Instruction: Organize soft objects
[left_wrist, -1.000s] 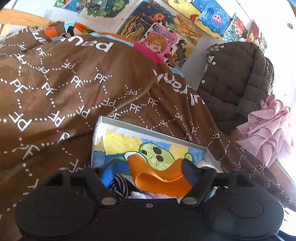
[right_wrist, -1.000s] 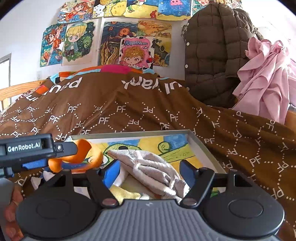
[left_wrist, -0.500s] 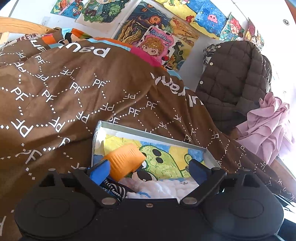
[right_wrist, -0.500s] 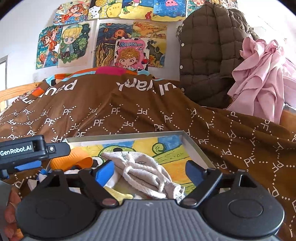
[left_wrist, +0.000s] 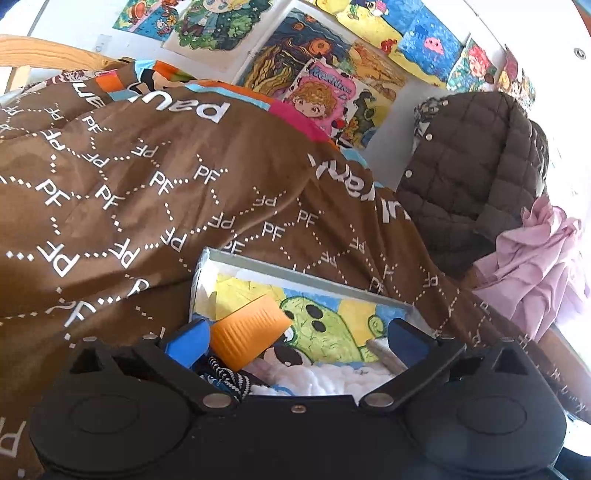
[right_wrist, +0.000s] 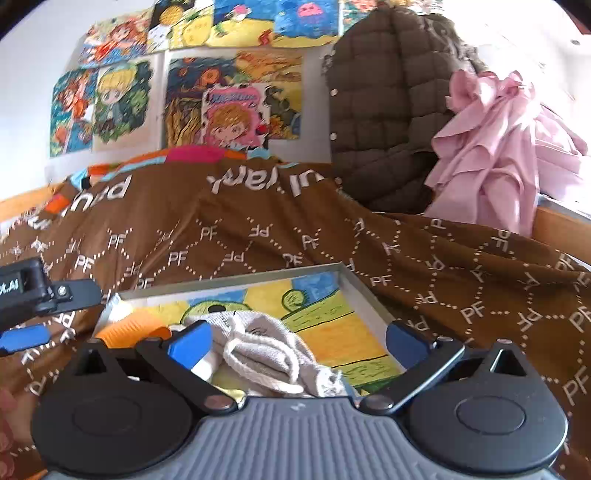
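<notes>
Jaws both opening, now wide, nothing clamped. Left gripper has let go orange band; band now lies in tray. Right gripper has dropped grey drawstring pouch into same tray. Likely both placements done; next item.

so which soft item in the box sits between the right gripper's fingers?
The beige drawstring pouch, lying loose between the opening right gripper. The orange ribbed piece lies off to its left, beyond the left finger.
</notes>
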